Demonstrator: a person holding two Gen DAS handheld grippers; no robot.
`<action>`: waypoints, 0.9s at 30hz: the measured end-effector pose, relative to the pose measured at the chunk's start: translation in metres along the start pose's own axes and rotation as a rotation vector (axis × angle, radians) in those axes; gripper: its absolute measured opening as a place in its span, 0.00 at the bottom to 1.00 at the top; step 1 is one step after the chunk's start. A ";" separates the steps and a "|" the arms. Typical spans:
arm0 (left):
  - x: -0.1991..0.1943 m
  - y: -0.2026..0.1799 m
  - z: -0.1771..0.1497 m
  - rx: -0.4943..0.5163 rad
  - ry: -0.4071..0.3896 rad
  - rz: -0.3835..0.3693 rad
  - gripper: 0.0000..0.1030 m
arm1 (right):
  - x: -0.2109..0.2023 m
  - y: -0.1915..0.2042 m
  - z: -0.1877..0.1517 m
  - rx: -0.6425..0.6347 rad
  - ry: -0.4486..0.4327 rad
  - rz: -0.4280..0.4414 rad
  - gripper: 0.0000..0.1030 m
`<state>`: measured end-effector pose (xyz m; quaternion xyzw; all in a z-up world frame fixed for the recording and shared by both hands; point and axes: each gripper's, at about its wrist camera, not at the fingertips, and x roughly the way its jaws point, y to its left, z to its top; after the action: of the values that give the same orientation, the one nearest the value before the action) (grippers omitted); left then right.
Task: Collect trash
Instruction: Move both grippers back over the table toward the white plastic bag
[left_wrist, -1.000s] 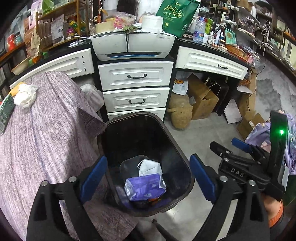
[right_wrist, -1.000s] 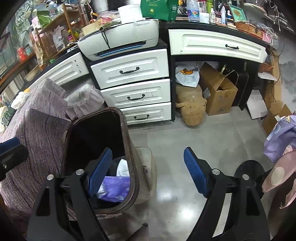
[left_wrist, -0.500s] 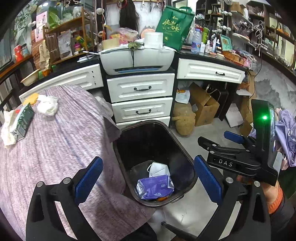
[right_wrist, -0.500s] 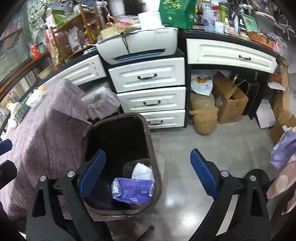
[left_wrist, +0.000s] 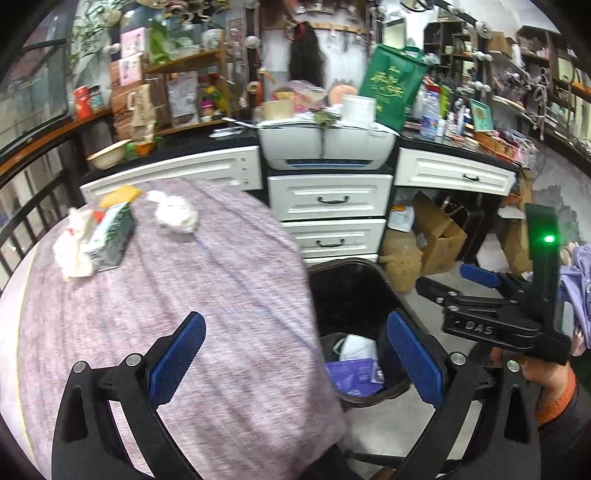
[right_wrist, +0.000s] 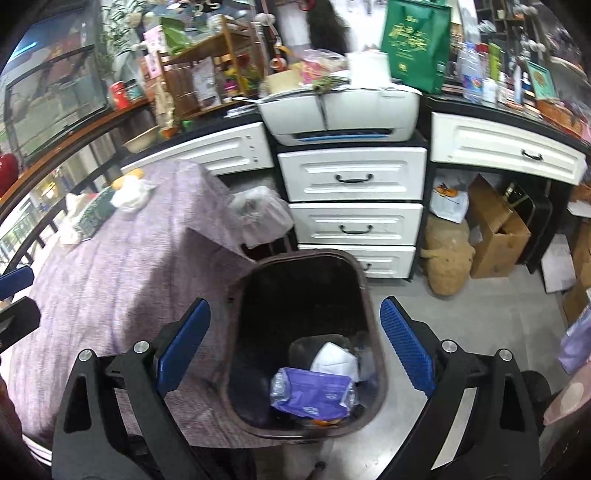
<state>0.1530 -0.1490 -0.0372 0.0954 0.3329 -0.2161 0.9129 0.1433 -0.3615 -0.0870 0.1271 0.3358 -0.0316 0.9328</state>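
Observation:
A dark brown trash bin stands on the floor beside a table with a purple cloth. In it lie a purple packet and a white mask. On the far part of the table lie a crumpled white tissue, a green carton, a white wrapper and a yellow item. My left gripper is open and empty above the table's edge and the bin. My right gripper is open and empty above the bin; it also shows in the left wrist view.
White drawers with a printer on top stand behind the bin. A cardboard box and a brown sack sit on the grey floor to the right. A clear plastic bag hangs by the table.
Both grippers have risen and swung left. The table top and its trash have come into the left wrist view; the bin has moved to the centre of the right wrist view.

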 end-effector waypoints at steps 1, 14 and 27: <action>-0.001 0.006 -0.001 -0.006 0.001 0.009 0.95 | 0.000 0.005 0.001 -0.008 -0.002 0.008 0.90; -0.002 0.132 -0.008 -0.184 0.034 0.219 0.95 | 0.017 0.101 0.030 -0.178 -0.003 0.143 0.92; 0.029 0.278 0.012 -0.438 0.076 0.285 0.95 | 0.072 0.181 0.071 -0.269 0.041 0.221 0.92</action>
<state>0.3065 0.0851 -0.0385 -0.0505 0.3888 -0.0042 0.9199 0.2690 -0.2034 -0.0411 0.0377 0.3399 0.1191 0.9321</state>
